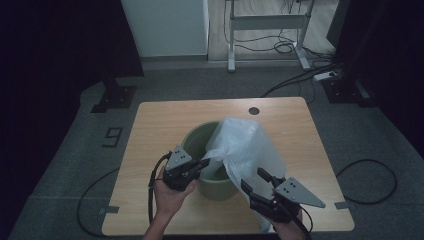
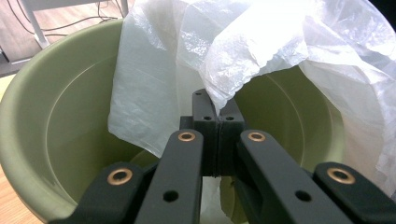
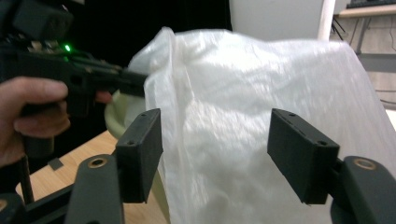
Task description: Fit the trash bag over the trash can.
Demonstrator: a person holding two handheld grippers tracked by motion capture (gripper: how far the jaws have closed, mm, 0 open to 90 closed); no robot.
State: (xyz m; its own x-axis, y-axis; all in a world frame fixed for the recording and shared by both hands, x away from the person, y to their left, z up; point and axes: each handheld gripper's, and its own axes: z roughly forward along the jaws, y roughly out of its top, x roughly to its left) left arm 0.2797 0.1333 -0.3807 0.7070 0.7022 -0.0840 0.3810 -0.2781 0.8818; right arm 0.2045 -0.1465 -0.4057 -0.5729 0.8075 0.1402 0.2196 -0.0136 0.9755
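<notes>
A pale green bucket (image 1: 192, 135) stands in the middle of the wooden table (image 1: 150, 130). A thin white plastic bag (image 1: 245, 145) billows out of it and drapes over its right side. My left gripper (image 1: 206, 162) is at the bucket's near rim, shut on a pinched edge of the bag. In the left gripper view the jaws (image 2: 218, 114) meet on that fold of bag (image 2: 243, 42) over the bucket's hollow (image 2: 60, 107). My right gripper (image 1: 252, 178) stands open at the bag's lower right. In the right gripper view its pads (image 3: 215, 158) flank the bag (image 3: 243, 93) without pressing it.
A round cable hole (image 1: 254, 110) sits near the table's far edge. Cables (image 1: 370, 175) loop on the grey floor to the right and left. A white desk frame (image 1: 267, 22) stands beyond, and a black stand foot (image 1: 115, 95) at far left.
</notes>
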